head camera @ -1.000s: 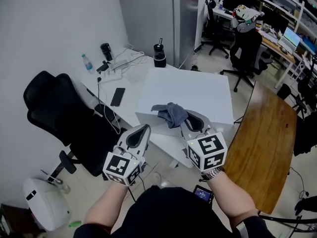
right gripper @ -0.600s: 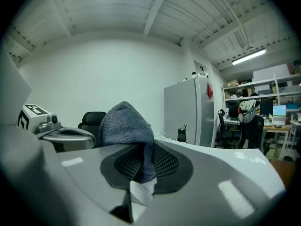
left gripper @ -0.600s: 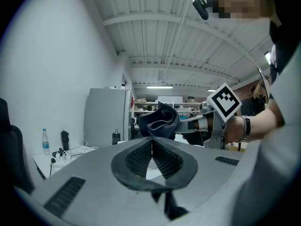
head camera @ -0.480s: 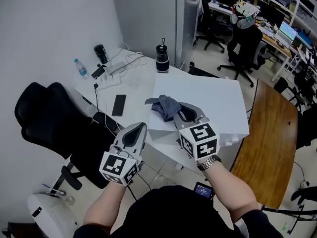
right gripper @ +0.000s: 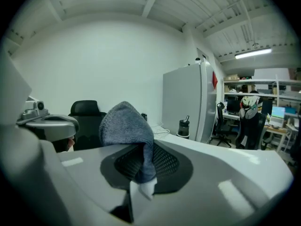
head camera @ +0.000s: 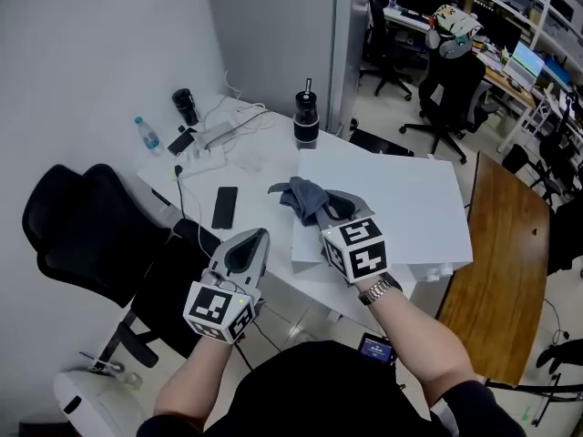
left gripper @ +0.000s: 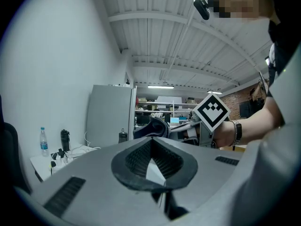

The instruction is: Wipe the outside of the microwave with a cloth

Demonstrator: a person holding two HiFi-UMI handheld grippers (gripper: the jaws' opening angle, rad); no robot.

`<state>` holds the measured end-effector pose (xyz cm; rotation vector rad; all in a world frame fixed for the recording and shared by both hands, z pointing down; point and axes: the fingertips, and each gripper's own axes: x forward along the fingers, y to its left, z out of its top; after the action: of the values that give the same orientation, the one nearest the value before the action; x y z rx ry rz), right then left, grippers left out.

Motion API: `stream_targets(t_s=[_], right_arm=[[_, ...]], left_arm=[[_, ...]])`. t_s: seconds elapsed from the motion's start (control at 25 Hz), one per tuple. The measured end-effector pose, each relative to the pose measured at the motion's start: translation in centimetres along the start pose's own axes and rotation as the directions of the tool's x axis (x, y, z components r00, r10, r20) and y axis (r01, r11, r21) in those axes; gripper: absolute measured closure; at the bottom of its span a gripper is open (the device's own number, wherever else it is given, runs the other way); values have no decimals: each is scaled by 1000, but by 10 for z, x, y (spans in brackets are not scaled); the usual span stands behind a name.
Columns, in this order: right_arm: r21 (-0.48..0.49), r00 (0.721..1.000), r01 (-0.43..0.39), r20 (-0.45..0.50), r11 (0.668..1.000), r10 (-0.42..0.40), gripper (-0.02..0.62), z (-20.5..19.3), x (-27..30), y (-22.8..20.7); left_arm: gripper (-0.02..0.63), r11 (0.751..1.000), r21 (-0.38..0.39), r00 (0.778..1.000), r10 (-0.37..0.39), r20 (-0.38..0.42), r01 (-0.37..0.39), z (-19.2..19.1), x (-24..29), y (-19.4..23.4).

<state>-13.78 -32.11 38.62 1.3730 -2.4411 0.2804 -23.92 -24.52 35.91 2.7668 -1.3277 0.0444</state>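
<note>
Gripping a bunched grey-blue cloth in closed jaws, right gripper over the near left corner of the white microwave on the bench, left gripper jaws pressed together on nothing, beyond the bench's near edge

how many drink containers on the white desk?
3: water bottle at the left edge; black flask right of it; black tumbler farther right, by the microwave. Others may be hidden.

The cloth is grey, nubby terry. The microwave has a smooth, matt white shell. The right claw looks matt grey plastic. The brown table is glossy wood.
</note>
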Motion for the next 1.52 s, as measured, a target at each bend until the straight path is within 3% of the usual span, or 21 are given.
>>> stream_targets(t_s=[0.44, 1.08, 1.52], right_arm=[[-58, 983, 31, -181, 998, -41, 548, -32, 30, -17], [-30, 967, 125, -222, 992, -128, 548, -51, 1, -66], [2, 958, 180, -227, 984, -175, 548, -66, -45, -111]], left_arm=[[600, 998, -28, 999, -48, -9, 47, -11, 25, 16], [600, 993, -55, 995, -102, 22, 103, -3, 40, 0], [600, 992, -28, 992, -124, 31, 125, 10, 50, -41]])
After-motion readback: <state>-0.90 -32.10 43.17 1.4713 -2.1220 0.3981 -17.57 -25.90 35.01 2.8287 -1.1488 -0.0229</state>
